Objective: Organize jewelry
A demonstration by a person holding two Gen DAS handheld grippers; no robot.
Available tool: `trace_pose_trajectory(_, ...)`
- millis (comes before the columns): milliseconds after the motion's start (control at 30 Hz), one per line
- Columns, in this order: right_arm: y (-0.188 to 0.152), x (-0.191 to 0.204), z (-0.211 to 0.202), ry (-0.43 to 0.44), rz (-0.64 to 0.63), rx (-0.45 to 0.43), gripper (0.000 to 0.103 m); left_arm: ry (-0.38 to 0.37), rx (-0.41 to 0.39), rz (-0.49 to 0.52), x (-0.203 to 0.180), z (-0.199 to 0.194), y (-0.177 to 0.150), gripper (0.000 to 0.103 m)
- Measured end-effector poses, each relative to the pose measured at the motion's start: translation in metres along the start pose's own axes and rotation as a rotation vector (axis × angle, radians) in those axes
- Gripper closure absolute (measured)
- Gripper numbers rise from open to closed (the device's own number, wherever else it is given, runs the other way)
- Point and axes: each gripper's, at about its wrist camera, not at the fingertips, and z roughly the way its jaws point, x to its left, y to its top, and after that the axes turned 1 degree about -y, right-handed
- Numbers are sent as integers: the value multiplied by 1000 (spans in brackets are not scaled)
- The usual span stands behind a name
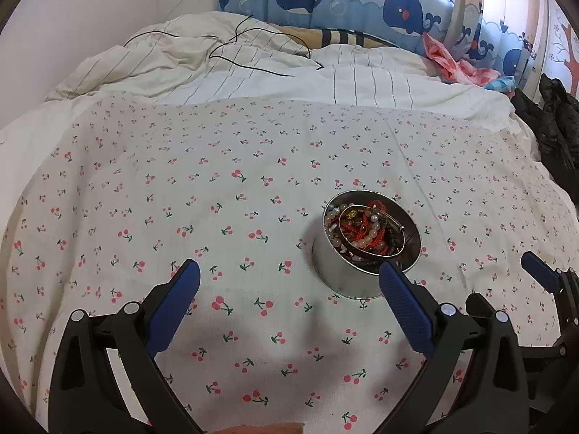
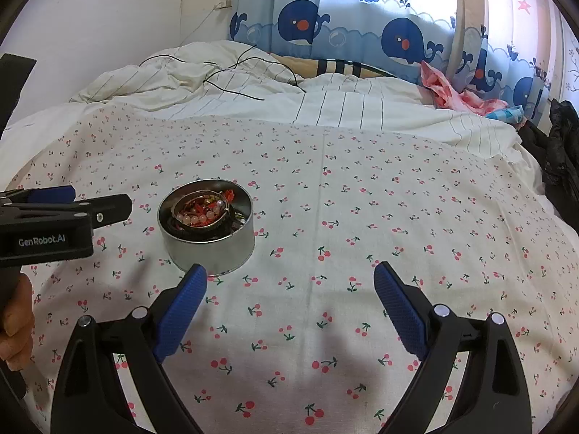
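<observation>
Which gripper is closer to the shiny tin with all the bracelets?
Probably the left gripper. Its open fingers nearly touch the tin, which sits just right of its centre. The right gripper is open too, but the tin lies off beyond its left finger.

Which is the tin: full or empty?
Full. The tin stands upright and lidless, with bracelets, beads and a bangle heaped almost to its rim.
</observation>
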Motion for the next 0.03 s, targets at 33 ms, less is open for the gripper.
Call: trace_pose_trajectory(33,0,0,0,0,-1,1,13,0,1,4,-1,0,0,8)
